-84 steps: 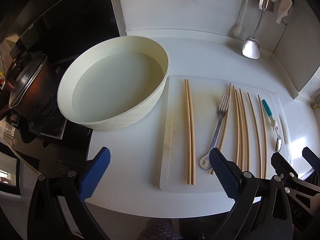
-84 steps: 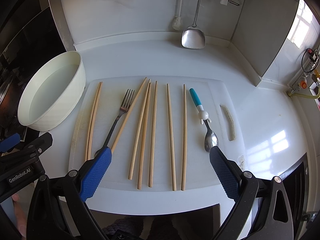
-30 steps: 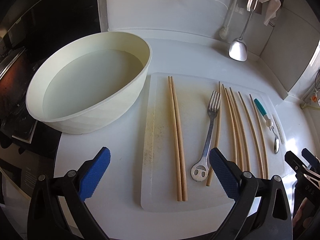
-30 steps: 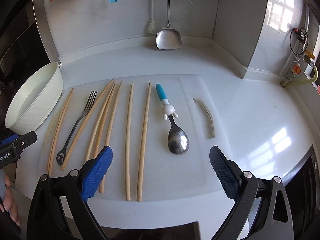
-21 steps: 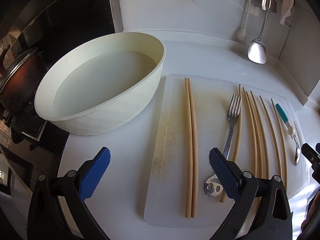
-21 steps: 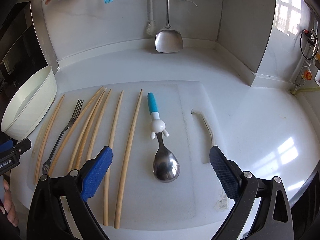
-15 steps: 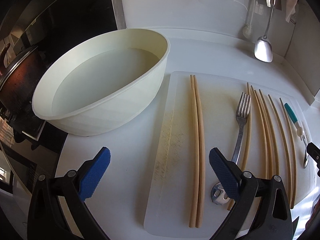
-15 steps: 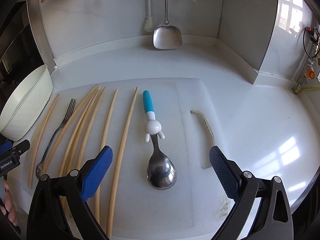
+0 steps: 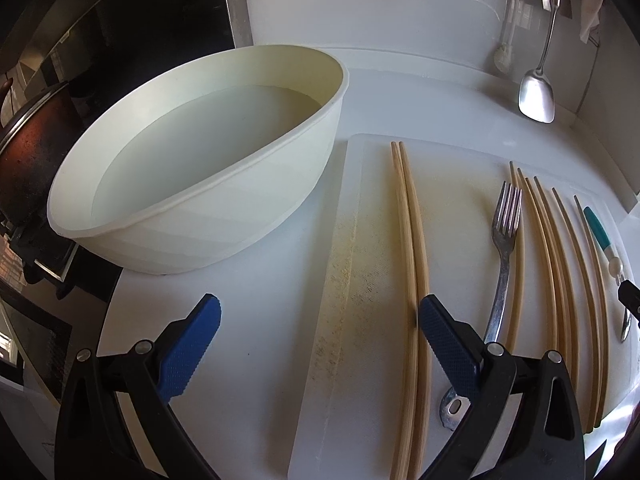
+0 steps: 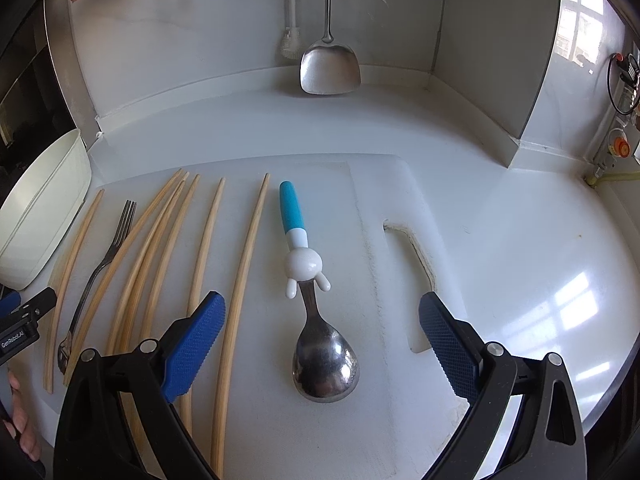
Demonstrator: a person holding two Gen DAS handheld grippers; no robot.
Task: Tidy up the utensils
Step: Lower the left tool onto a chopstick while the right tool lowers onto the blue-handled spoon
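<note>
Low in the right wrist frame, between the wide-open right gripper (image 10: 322,324), the spoon (image 10: 325,364) lay lengthwise on the cutting board (image 10: 360,208), bowl nearest, blue handle pointing up-frame toward the wall. Chopsticks (image 10: 240,280) and a fork (image 10: 100,268) lay parallel at left. The left gripper (image 9: 320,334) gaped empty above the white table (image 9: 256,292).

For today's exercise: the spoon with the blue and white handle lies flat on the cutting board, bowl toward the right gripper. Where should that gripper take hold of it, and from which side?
Grip the spoon at its thick blue handle section, coming straight down from above with the open right gripper, fingers either side. The handle is the widest straight part; the metal neck is thin and the bowl lies low and rounded on the cutting board. A chopstick lies close alongside, so clearance there looks tight.
</note>
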